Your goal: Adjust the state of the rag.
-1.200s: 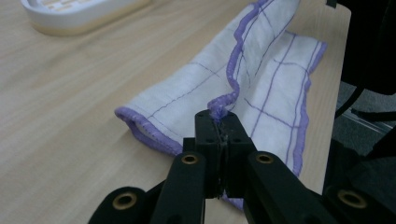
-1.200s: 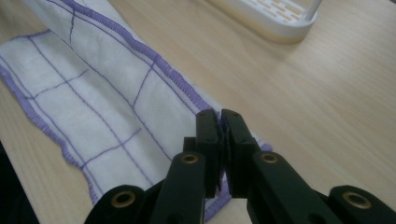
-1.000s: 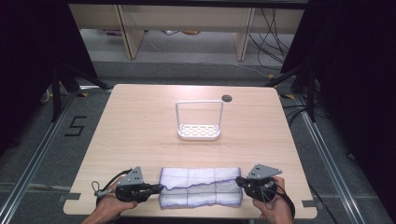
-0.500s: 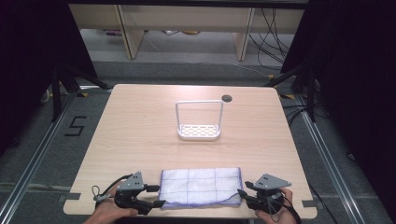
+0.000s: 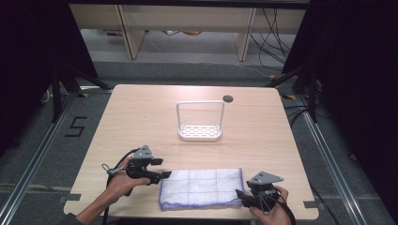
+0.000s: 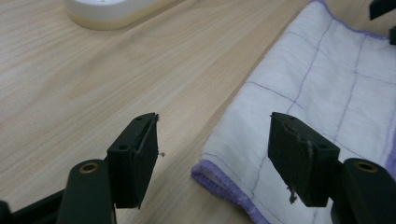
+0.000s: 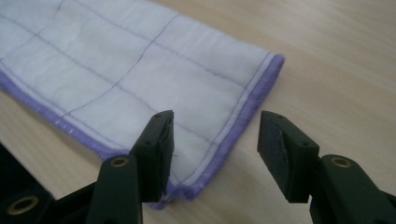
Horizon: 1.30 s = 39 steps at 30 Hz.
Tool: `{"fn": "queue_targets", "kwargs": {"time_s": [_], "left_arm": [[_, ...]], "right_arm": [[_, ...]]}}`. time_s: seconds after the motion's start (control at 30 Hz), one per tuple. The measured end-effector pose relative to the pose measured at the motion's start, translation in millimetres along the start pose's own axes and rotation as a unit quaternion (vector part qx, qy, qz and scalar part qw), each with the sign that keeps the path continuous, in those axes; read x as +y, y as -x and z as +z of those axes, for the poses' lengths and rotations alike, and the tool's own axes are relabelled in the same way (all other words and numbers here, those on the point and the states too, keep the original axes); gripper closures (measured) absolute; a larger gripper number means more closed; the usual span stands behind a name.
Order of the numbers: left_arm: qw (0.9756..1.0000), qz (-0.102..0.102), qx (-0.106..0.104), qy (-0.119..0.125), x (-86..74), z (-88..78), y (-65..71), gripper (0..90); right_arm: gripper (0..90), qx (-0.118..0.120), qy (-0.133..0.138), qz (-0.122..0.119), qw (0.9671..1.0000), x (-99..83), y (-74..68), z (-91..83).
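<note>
A taped "5" [image 5: 75,127] marks the floor left of the worktop [image 5: 263,136]. The folded white cloth [image 5: 201,187], purple-hemmed and gridded, lies flat at the near edge. Left gripper [image 5: 162,169] and right gripper [image 5: 240,196] flank it, fingers apart, just opened, holding nothing. White wire rack [image 5: 200,123] stands mid-worktop.

we read one mark: a black "5" [image 5: 75,126] taped on the grey floor [image 5: 28,154], just left of the table [image 5: 141,117]. we find no other legible text.
</note>
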<state>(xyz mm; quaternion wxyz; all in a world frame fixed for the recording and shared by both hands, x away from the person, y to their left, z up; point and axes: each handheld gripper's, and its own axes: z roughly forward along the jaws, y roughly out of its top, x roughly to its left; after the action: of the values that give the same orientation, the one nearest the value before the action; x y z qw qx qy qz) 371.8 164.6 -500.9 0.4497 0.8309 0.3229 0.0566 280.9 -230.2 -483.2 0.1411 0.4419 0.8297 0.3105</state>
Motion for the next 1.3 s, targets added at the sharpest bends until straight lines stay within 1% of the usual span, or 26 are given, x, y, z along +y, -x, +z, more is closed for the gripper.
{"fn": "queue_targets", "kwargs": {"time_s": [0.07, 0.17, 0.23, 0.33, 0.37, 0.43, 0.5, 0.53, 0.6, 0.63, 0.7, 0.73, 0.83, 0.87, 0.9, 0.93, 0.97, 1.0, 1.07, 1.1, 1.13, 1.17, 1.2, 1.23, 1.27, 1.3], "left_arm": [[1.0, 0.0, -0.003, 0.0, -1.3, 2.4, 1.2, 32.6], [0.9997, 0.016, 0.004, -0.017, -4.6, 7.1, 3.6, 32.3], [0.9997, 0.017, 0.001, -0.019, -5.7, 9.8, 3.7, 31.9], [0.9995, 0.015, 0.004, -0.027, -7.6, 12.0, 4.7, 31.5], [0.9991, 0.027, 0.0, -0.031, -8.6, 13.7, 4.2, 31.9], [0.9989, 0.029, 0.005, -0.037, -8.9, 14.8, 3.7, 32.3], [0.9989, 0.032, 0.001, -0.035, -9.1, 16.5, 3.9, 35.1], [0.9989, 0.032, 0.001, -0.035, -9.1, 16.5, 3.9, 36.7], [0.9989, 0.035, -0.002, -0.031, -10.0, 17.8, 4.1, 42.5], [0.9989, 0.038, -0.011, -0.026, -11.0, 18.8, 5.7, 45.7], [0.998, 0.056, -0.019, -0.025, -10.8, 16.2, 7.2, 55.7], [0.9981, 0.055, -0.019, -0.022, -11.2, 15.4, 8.9, 59.7], [0.9964, 0.075, -0.029, -0.027, -12.9, 13.1, 8.5, 72.7], [0.9964, 0.075, -0.029, -0.027, -12.9, 13.1, 8.5, 76.0], [0.9962, 0.075, -0.035, -0.026, -14.8, 12.3, 8.3, 79.2], [0.9968, 0.066, -0.04, -0.022, -15.7, 11.9, 9.6, 81.3], [0.9967, 0.065, -0.039, -0.028, -16.1, 9.4, 10.1, 82.9], [0.9968, 0.058, -0.051, -0.022, -17.7, 8.3, 12.2, 83.8], [0.9963, 0.061, -0.056, -0.024, -21.4, 3.7, 16.6, 84.5], [0.9958, 0.065, -0.058, -0.026, -24.2, 0.2, 19.6, 84.6], [0.9963, 0.054, -0.063, -0.024, -26.9, -2.8, 22.6, 84.8], [0.9963, 0.054, -0.063, -0.024, -26.9, -2.8, 22.6, 84.9], [0.9964, 0.053, -0.064, -0.019, -28.6, -4.5, 23.8, 84.9], [0.9966, 0.042, -0.07, -0.011, -30.9, -8.3, 28.1, 85.0], [0.9967, 0.041, -0.069, -0.009, -31.5, -11.5, 30.3, 85.0], [0.9967, 0.046, -0.067, 0.001, -31.9, -21.3, 35.3, 85.2]], "right_arm": [[46.4, -0.002, -0.002, -0.006, 1.0, -1.6, -1.4, 0.4], [43.7, -0.01, -0.022, -0.005, 0.9997, -5.1, -6.7, 3.1], [42.6, -0.009, -0.029, -0.008, 0.9995, -5.9, -7.6, 5.5], [41.5, -0.009, -0.023, -0.008, 0.9997, -5.0, -10.2, 2.3], [41.3, -0.013, -0.004, -0.013, 0.9998, -3.0, -13.4, -3.6], [41.0, -0.011, -0.009, -0.006, 0.9999, -2.4, -14.8, -5.2], [40.5, -0.017, -0.029, -0.001, 0.9994, -6.7, -15.3, 0.9], [40.5, -0.017, -0.029, -0.001, 0.9994, -6.7, -15.3, 0.9], [40.9, -0.011, -0.04, -0.004, 0.9991, -8.8, -15.7, 6.4], [41.3, -0.008, -0.044, -0.013, 0.9989, -9.4, -17.4, 10.4], [46.8, -0.007, -0.044, -0.016, 0.9989, -8.5, -18.5, 10.3], [50.0, -0.001, -0.043, -0.017, 0.9989, -8.6, -19.2, 9.7], [58.7, 0.013, -0.042, -0.023, 0.9988, -8.8, -19.3, 9.3], [58.7, 0.013, -0.042, -0.023, 0.9988, -8.8, -19.3, 9.3], [67.6, 0.024, -0.036, -0.014, 0.999, -10.1, -18.5, 9.3], [71.7, 0.03, -0.037, -0.012, 0.9988, -10.2, -17.6, 8.7], [75.7, 0.032, -0.032, -0.024, 0.9987, -10.5, -15.7, 9.2], [77.8, 0.035, -0.033, -0.02, 0.9986, -9.7, -15.2, 8.1], [80.0, 0.033, -0.021, -0.034, 0.9987, -8.7, -12.2, 8.9], [80.6, 0.034, -0.024, -0.038, 0.9984, -7.0, -9.9, 8.3], [81.1, 0.033, -0.029, -0.047, 0.9979, -3.9, -6.2, 8.0], [81.1, 0.033, -0.029, -0.047, 0.9979, -3.9, -6.2, 8.0], [81.6, 0.034, -0.028, -0.049, 0.9978, -0.5, -2.9, 8.7], [82.0, 0.037, -0.019, -0.047, 0.9981, 7.7, 2.6, 10.5], [82.0, 0.037, -0.019, -0.047, 0.9981, 7.7, 2.6, 10.5], [82.3, 0.042, -0.005, -0.053, 0.9977, 18.7, 9.0, 12.6]]}}
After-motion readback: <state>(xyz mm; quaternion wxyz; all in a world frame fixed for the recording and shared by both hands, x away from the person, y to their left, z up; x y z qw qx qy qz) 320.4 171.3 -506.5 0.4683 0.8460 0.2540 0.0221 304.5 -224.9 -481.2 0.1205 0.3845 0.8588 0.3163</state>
